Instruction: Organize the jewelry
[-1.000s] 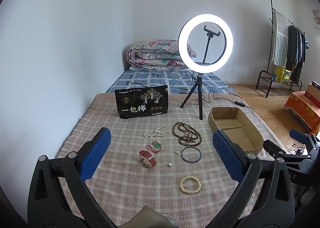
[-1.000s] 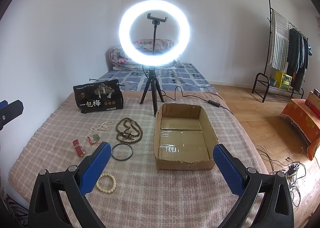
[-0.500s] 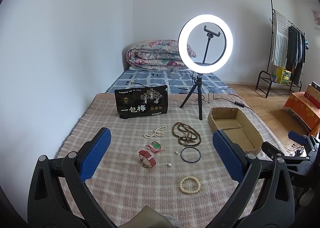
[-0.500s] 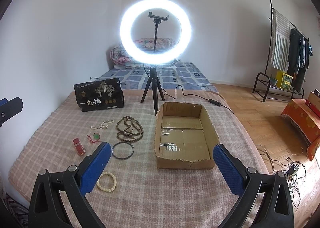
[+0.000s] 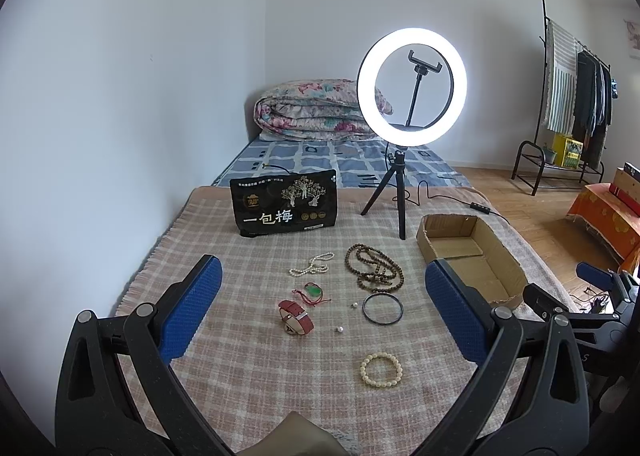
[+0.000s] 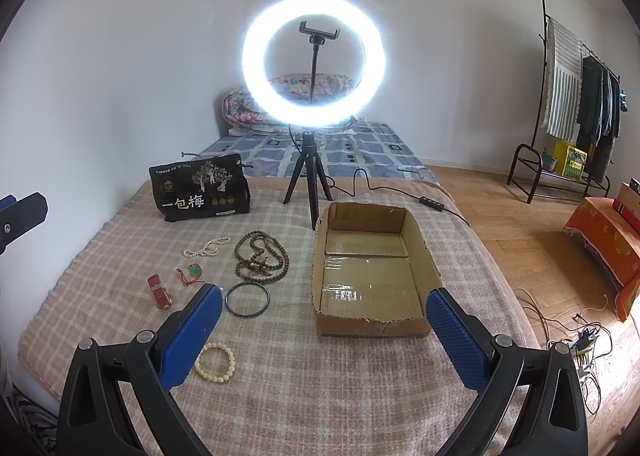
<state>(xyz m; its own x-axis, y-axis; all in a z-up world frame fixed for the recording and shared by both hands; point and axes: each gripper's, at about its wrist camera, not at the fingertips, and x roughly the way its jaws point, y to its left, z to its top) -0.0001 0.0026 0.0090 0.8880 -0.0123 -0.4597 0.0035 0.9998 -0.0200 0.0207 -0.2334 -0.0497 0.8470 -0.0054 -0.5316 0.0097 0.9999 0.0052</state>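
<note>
Your left gripper (image 5: 320, 312) hangs above the plaid blanket (image 5: 248, 384) with its blue pads spread wide and nothing between them. Your right gripper (image 6: 322, 332) is likewise spread apart and empty.

Seen from your left gripper, the jewelry lies ahead, framed between the two fingers:
- The red watch (image 5: 296, 317) is the nearest item on the left side.
- The green pendant on red cord (image 5: 313, 291) lies just beyond the watch.
- The white pearl strand (image 5: 312, 264) lies farther out, beyond the pendant.
- The brown bead necklace (image 5: 374, 267) is piled ahead and to the right of the pearl strand.
- The dark bangle (image 5: 383, 309) lies just short of the brown beads.
- Two loose pearls (image 5: 340, 329) lie apart between the watch and the bangle.
- The cream bead bracelet (image 5: 381, 369) is the closest item, toward the right finger.

Seen from your right gripper, the open cardboard box (image 6: 372, 322) sits directly ahead between the fingers, and its interior shows only bare cardboard. The cream bracelet lies just beside the left finger (image 6: 188, 340), and the bangle is just beyond that fingertip.

Farther out, a black snack bag (image 5: 285, 207) stands upright on the blanket, and a lit ring light (image 5: 412, 85) on a tripod stands to its right.
</note>
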